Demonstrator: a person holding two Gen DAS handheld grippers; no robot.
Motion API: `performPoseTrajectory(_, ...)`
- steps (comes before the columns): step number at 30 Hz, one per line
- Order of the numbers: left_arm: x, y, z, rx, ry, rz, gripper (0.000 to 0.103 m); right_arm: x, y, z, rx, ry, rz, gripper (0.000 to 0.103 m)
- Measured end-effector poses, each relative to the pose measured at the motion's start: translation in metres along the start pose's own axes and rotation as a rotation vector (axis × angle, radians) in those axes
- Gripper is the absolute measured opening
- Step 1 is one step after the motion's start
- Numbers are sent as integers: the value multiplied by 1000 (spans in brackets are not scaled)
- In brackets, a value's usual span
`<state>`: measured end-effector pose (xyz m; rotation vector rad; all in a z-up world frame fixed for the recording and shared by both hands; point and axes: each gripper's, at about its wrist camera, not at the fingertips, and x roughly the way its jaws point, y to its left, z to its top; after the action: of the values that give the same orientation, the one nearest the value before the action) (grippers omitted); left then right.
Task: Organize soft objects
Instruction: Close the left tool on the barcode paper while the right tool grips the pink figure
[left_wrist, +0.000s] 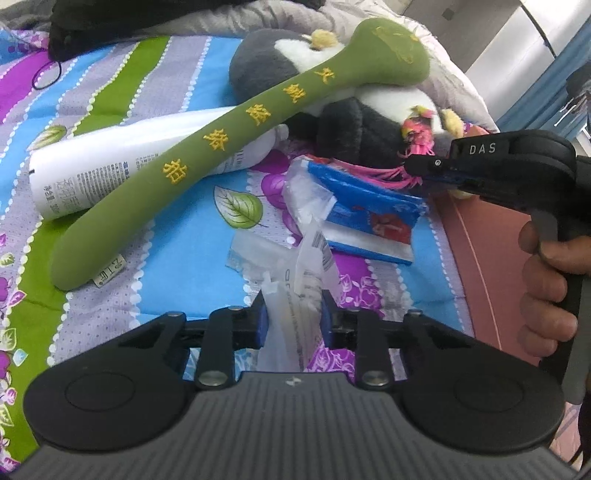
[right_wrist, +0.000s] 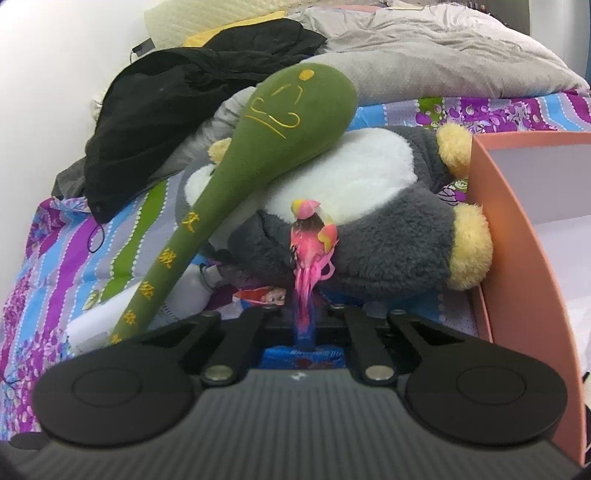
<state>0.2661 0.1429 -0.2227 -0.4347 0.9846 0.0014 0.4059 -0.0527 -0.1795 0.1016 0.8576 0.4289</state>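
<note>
My left gripper (left_wrist: 294, 319) is shut on a crumpled clear plastic wrapper (left_wrist: 308, 266) lying on the bedspread. My right gripper (right_wrist: 303, 326) is shut on the pink tassel of a small pink ornament (right_wrist: 310, 229) that rests against a grey and white plush penguin (right_wrist: 369, 206). In the left wrist view the right gripper (left_wrist: 419, 173), held by a hand (left_wrist: 546, 291), pinches the pink tassel (left_wrist: 373, 175) beside the plush penguin (left_wrist: 354, 125). A long green plush mallet (left_wrist: 207, 147) with yellow characters leans across the penguin; the green mallet (right_wrist: 258, 140) fills the left of the right wrist view.
A blue tissue pack (left_wrist: 369, 214) and a white bottle (left_wrist: 110, 162) lie on the striped floral bedspread (left_wrist: 177, 74). A salmon-coloured box (right_wrist: 517, 236) stands at the right. Black clothing (right_wrist: 177, 92) and a grey blanket (right_wrist: 443, 55) are piled behind.
</note>
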Motion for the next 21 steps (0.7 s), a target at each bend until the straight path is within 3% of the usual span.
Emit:
performPoseTrajectory(12, -51, -22, -18, 16, -68, -5, 30, -56, 10, -21, -45, -36, 12, 5)
performPoseTrajectory(21, -92, -41, -60, 33, -85, -1, 30, -97, 19, -62, -94, -7, 5, 5)
